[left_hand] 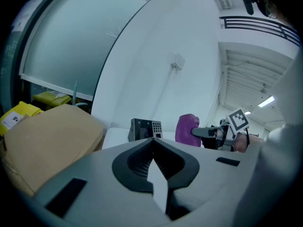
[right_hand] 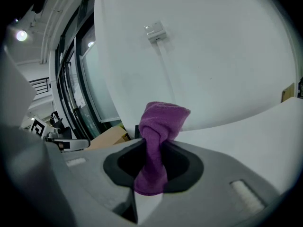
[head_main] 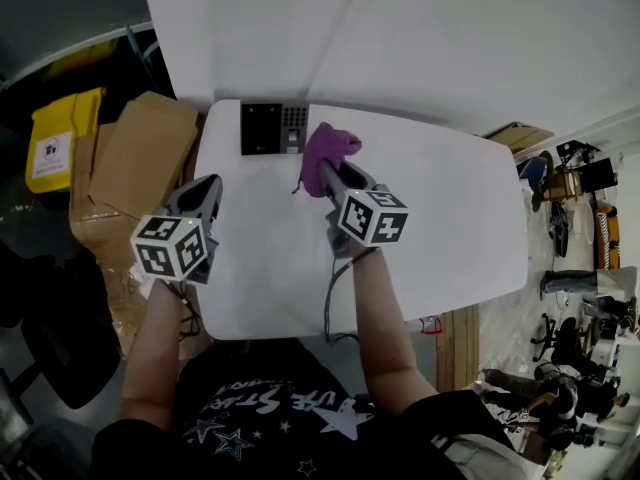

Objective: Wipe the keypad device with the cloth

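Wiping well requires the right gripper (head_main: pixel 326 172), clamped on the bunched purple cloth (head_main: pixel 329 147), to lay the free wad flat on the keypad device (head_main: pixel 272 127), just ahead-left of its jaws. The left gripper (head_main: pixel 207 188), closed and empty, sits well short of the device, available to steady it.

Grey left tool (head_main: pixel 210 183) and right tool (head_main: pixel 326 171), marker cubes (head_main: pixel 372 216), starred black shirt (head_main: pixel 270 408).

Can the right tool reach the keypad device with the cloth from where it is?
Probably yes: the right tool holds the cloth right beside the keypad device, and nothing stands between them.
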The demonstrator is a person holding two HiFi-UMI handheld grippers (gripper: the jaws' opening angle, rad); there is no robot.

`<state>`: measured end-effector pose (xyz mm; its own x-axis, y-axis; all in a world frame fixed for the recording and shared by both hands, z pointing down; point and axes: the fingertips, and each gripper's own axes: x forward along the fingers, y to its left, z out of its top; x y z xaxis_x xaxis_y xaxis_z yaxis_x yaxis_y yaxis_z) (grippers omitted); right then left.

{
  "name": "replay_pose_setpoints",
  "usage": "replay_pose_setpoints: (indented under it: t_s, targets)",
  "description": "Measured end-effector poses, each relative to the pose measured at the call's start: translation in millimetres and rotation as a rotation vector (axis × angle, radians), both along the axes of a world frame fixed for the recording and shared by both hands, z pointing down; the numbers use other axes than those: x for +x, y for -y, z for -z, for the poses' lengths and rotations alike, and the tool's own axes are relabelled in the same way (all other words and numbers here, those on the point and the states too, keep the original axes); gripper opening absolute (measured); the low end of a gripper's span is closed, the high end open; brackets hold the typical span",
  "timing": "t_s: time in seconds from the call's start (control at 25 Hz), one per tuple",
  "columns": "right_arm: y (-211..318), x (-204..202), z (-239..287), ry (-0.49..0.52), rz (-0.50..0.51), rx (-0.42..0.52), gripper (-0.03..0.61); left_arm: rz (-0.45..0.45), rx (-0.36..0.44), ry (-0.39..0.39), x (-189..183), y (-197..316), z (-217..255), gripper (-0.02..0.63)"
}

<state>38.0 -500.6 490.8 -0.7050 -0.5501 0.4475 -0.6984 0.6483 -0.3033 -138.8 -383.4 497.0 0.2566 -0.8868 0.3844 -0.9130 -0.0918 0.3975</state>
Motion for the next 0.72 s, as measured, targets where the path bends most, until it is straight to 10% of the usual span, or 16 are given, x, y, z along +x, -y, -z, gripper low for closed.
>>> replay_pose_setpoints:
  t_s: [0.72]
  targets:
    - [-162, -22, 41, 0.022, -0.078, 0.058, 0.092, -0.173, 0.080, -0.022, 1, -114, 37, 0.007]
